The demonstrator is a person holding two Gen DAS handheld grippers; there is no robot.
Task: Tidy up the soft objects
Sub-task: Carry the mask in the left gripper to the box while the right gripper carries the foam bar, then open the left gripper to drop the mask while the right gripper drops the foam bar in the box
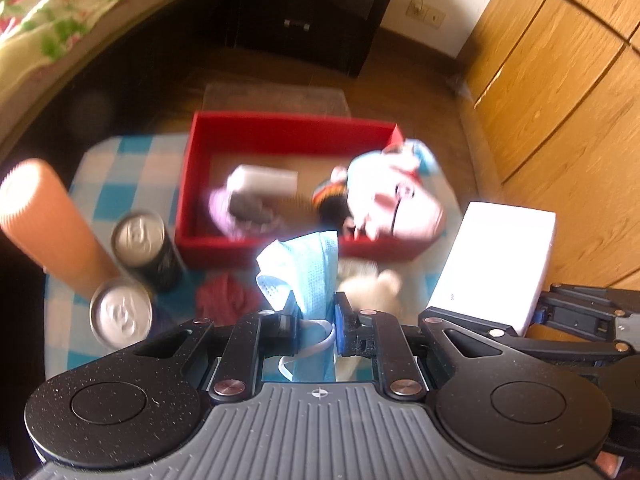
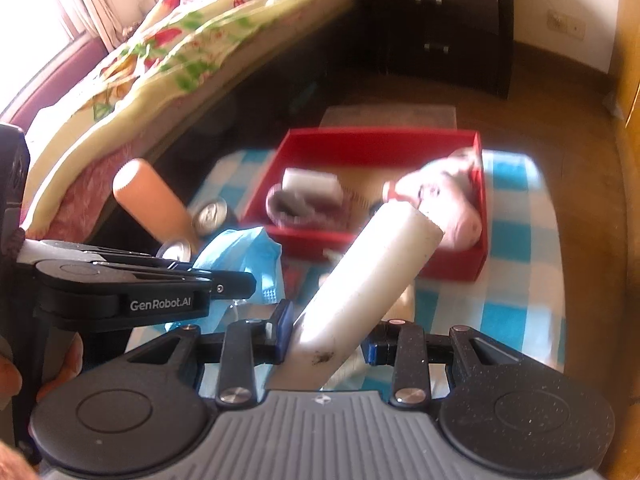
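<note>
Left wrist: left tongs (image 1: 316, 330) pinch blue mask (image 1: 308, 264) before red box's near rim (image 1: 224, 250).

Strong daylight pours in from the curtained window (image 2: 80, 4) at upper left, bleaching it out; the white box (image 1: 496, 264) glares to a blank patch; the floor under the bed (image 2: 168, 64) sits in deep shadow; motion blur smears the red tray (image 1: 288, 136) and its contents; fisheye bending curves the wardrobe doors (image 1: 560, 60) at the edges.
</note>
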